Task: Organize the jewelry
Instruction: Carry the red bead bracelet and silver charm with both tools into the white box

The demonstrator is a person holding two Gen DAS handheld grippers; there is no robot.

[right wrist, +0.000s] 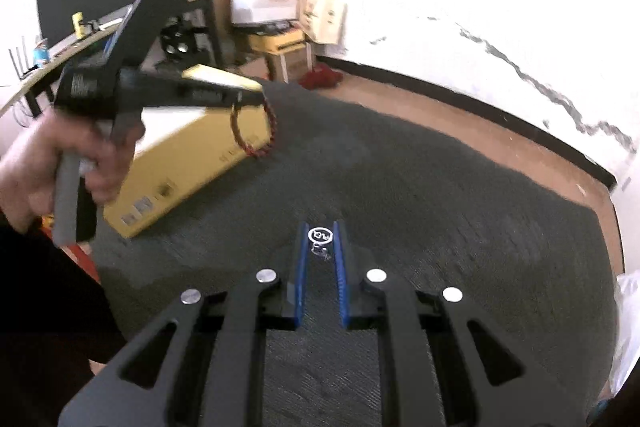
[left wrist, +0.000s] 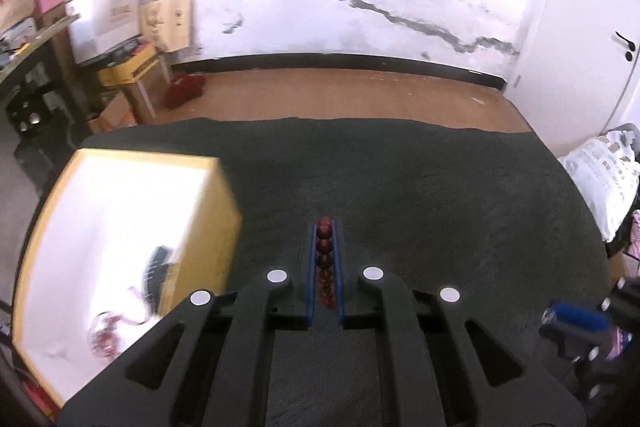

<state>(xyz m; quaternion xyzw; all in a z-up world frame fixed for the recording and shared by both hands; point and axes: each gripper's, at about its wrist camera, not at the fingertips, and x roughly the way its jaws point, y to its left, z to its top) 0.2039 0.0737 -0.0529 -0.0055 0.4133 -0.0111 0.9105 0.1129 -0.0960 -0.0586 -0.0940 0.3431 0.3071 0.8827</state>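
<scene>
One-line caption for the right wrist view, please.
Right hand-held gripper shut on a silver ring; the left hand-held gripper dangles a red bead bracelet beside the yellow box.

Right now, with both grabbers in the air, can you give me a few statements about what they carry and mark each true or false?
1. The left gripper holds a red bead bracelet. True.
2. The right gripper is empty. False: a small silver ring charm sits between its fingertips.
3. The yellow box is closed. False: it is open, with jewelry inside.
4. A dark cloth covers the work surface. True.
</scene>
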